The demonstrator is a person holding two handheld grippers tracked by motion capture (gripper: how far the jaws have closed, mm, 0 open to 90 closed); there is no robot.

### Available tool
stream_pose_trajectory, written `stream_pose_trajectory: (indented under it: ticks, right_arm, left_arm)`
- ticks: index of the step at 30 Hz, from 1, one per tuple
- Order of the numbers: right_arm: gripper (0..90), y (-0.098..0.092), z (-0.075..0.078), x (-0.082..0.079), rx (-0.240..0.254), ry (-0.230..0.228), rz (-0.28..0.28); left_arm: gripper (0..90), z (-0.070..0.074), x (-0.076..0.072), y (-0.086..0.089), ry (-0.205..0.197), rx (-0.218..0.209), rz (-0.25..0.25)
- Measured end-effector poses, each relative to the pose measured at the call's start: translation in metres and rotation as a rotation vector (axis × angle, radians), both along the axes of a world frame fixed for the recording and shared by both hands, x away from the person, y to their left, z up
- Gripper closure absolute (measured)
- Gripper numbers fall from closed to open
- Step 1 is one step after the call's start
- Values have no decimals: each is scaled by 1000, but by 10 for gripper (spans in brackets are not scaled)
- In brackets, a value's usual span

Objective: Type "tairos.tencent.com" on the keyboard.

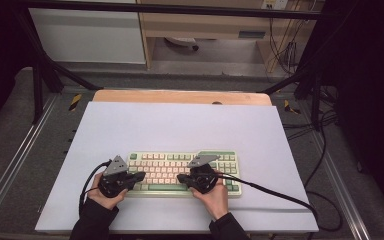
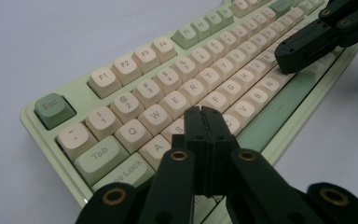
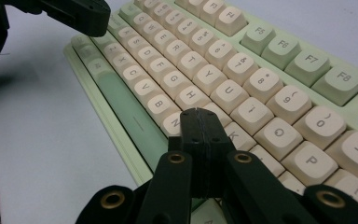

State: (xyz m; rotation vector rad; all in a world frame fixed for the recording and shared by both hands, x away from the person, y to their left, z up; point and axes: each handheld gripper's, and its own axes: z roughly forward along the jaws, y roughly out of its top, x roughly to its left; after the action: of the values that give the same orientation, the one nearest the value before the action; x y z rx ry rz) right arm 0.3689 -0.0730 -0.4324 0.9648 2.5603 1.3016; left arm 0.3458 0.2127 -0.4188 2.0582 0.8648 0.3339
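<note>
A pale green keyboard (image 1: 184, 173) with rounded cream keycaps lies near the front edge of a matte white board (image 1: 180, 125); the left gripper (image 2: 202, 111) and right gripper (image 3: 196, 112), black and angular, poise over its middle rows, jaws pressed together on nothing; whether either touches a key is hidden by the tips.
</note>
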Motion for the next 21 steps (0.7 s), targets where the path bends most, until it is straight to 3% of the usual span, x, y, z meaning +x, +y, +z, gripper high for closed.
stream_pose_trajectory:
  ticks: [11,16,21]
  right_arm:
    - [900,0,-1,0,-14,-5,6]
    - [900,-4,9,0,20,-16,1]
    - [900,-15,22,1,13,-49,-17]
  left_arm:
    - [898,0,0,0,-2,-2,0]
    - [897,1,0,1,-3,-4,0]
    - [889,4,-1,2,-6,-9,1]
